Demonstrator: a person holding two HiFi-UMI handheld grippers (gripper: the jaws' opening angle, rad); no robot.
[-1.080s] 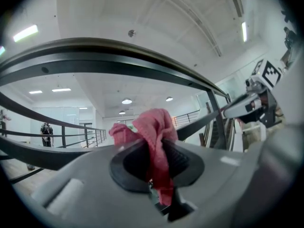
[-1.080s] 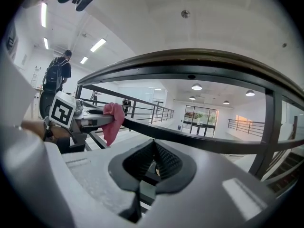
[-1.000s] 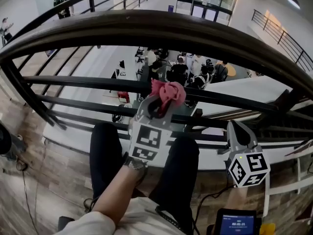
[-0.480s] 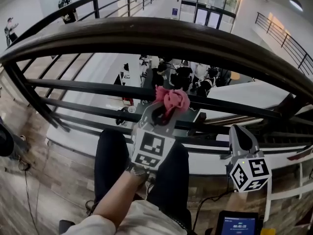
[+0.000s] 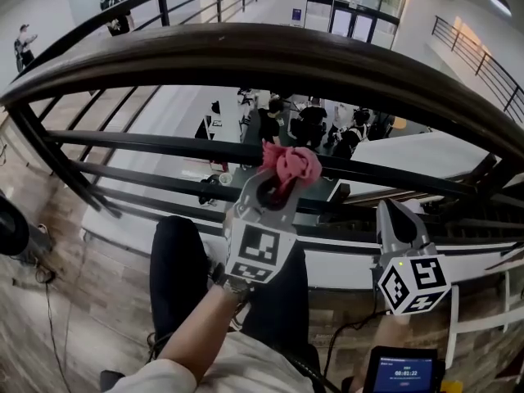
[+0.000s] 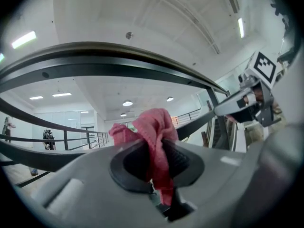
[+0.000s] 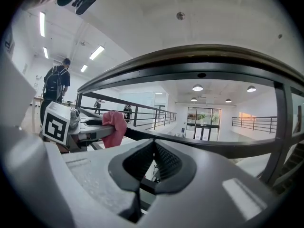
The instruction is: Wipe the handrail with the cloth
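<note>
Left gripper (image 5: 274, 191), pinching the crumpled pink cloth (image 5: 289, 164), has only drifted slightly right, cloth still below the dark curved metal handrail (image 5: 270, 51) and off it, so wipe likely not started; right gripper (image 5: 393, 215) pressed together, empty.

We're standing on a wood-plank floor (image 5: 82, 301), brownish boards running off to our left. A thin black cable (image 5: 47, 318) snakes across it on that side, and some dark round thing (image 5: 10, 229) sits at the left edge, can't tell what. Our black-trousered legs (image 5: 176, 277) are planted on the planks, right by the black bars (image 5: 147, 143) under the handrail (image 5: 246, 51).
</note>
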